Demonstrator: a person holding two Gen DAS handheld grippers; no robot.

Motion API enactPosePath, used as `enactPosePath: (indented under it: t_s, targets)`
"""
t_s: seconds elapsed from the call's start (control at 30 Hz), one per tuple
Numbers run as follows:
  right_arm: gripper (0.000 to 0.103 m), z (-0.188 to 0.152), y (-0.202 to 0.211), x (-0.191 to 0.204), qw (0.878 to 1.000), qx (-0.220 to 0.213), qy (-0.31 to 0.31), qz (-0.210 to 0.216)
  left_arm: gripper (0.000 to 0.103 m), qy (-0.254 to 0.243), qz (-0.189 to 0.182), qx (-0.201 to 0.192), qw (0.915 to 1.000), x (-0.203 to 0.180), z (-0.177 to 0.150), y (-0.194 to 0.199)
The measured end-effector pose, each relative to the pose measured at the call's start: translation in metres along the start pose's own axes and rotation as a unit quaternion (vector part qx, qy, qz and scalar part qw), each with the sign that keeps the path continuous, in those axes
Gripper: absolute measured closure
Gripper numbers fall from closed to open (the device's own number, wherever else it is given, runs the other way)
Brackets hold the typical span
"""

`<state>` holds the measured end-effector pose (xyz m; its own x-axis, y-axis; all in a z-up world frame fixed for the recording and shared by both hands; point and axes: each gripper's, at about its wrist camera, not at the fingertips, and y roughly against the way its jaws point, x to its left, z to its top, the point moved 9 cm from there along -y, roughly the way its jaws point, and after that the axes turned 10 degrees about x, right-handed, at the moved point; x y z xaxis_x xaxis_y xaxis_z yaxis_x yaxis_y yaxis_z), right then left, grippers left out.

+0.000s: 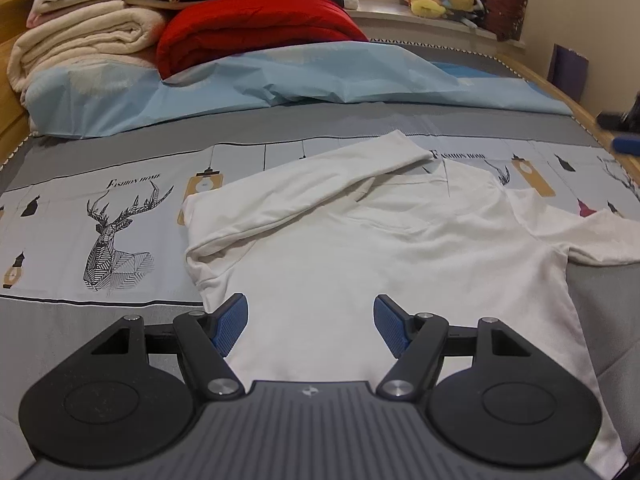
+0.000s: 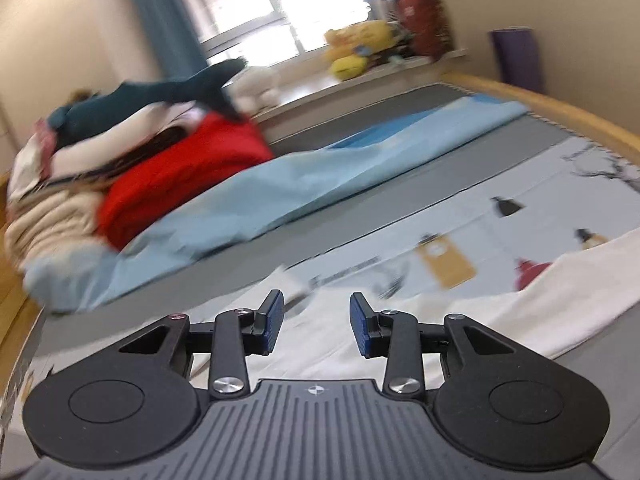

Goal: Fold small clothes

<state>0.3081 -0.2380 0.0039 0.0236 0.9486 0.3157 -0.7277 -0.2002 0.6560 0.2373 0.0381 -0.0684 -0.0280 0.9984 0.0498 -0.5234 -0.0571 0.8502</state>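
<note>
left gripper [image 1: 311, 326] jaws wide, empty, above white shirt [image 1: 360, 248]; one sleeve folded across, on bed [image 1: 120, 132].

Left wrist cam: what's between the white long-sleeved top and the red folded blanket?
In the left wrist view, a rumpled light-blue sheet and a plain grey band of bedcover lie between the white long-sleeved top and the red folded blanket.

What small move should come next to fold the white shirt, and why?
Probably bring the right gripper to the right sleeve and fold it in. The left sleeve already lies across the shirt, while the right one is spread out on the bed. Both grippers are open and hold nothing.
</note>
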Motion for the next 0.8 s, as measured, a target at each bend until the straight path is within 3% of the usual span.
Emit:
enactPosePath:
  t_s: [0.1,0.13,0.17,0.23,0.27,0.43,0.57,0.7,0.8]
  targets:
    - [0.066,-0.019,-0.019,0.007,0.998,0.037,0.023,-0.038,0.051,-0.004,0.0,-0.002,1.0,-0.001,0.003,-0.005]
    - [0.067,-0.02,-0.025,0.01,0.998,0.046,0.019,-0.03,0.065,-0.006,-0.002,-0.002,1.0,-0.002,0.004,-0.008]
    - [0.075,-0.019,-0.027,0.014,0.999,0.047,0.011,-0.013,0.077,-0.007,-0.003,-0.004,1.0,-0.003,0.006,-0.011]
    - [0.096,-0.012,-0.028,0.017,0.999,0.036,0.012,0.007,0.085,-0.007,-0.008,-0.009,0.9999,-0.003,0.012,-0.015]
    - [0.103,-0.008,-0.03,0.017,0.999,0.032,0.017,0.015,0.085,-0.006,-0.014,-0.013,0.9998,-0.003,0.016,-0.017]
    - [0.103,0.023,-0.025,-0.003,0.999,-0.001,-0.025,0.027,0.085,-0.007,-0.034,-0.045,0.9984,-0.014,0.04,-0.033]
    - [0.099,0.013,-0.048,-0.032,0.995,0.058,-0.075,0.014,0.085,-0.016,-0.039,-0.045,0.9981,-0.035,0.068,-0.074]
    - [0.099,-0.007,-0.071,-0.056,0.987,0.118,-0.113,-0.002,0.085,-0.057,-0.032,-0.042,0.997,-0.071,0.102,-0.125]
    - [0.099,-0.009,-0.075,-0.066,0.982,0.13,-0.139,0.01,0.083,-0.077,-0.036,-0.042,0.9955,-0.1,0.131,-0.16]
